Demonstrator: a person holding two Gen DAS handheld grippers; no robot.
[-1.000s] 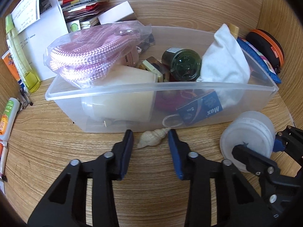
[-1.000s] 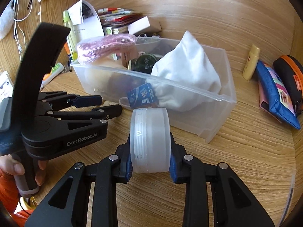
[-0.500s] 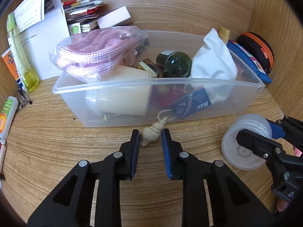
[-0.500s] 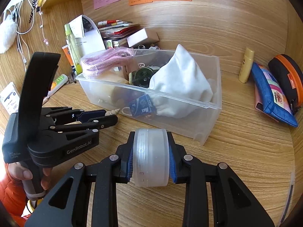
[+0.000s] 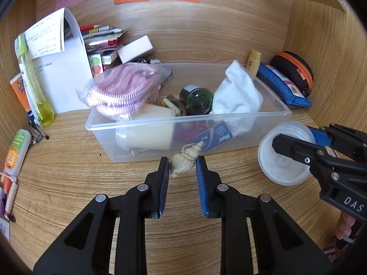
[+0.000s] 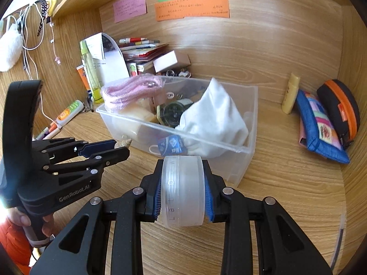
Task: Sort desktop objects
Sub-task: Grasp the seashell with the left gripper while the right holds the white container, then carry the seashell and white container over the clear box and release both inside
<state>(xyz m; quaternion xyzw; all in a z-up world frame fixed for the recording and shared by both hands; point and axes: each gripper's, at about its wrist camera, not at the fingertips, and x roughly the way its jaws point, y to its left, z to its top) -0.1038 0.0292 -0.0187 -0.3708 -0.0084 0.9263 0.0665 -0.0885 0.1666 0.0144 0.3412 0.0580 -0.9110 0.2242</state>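
Note:
My left gripper (image 5: 182, 163) is shut on a small beige spiral seashell (image 5: 186, 158) and holds it above the desk, just in front of the clear plastic bin (image 5: 160, 121). The shell's tip shows in the right wrist view (image 6: 123, 143) between the left fingers. My right gripper (image 6: 182, 191) is shut on a frosted white round plastic container (image 6: 182, 190), held on its side. It also shows at the right of the left wrist view (image 5: 284, 155). The bin (image 6: 247, 142) holds a pink rope bag (image 5: 123, 89), white cloth (image 5: 238, 96), a green jar and other items.
Behind the bin stand papers, a yellow bottle (image 5: 34, 84) and a stack of cards and boxes. At the right lie a blue pouch (image 6: 318, 128), an orange-trimmed black case (image 6: 341, 110) and a small yellow tube (image 6: 290, 96). Tubes and pens lie at the left edge.
My left gripper closed on the seashell and lifted it off the desk. My right gripper rose and pulled back with the container still in it.

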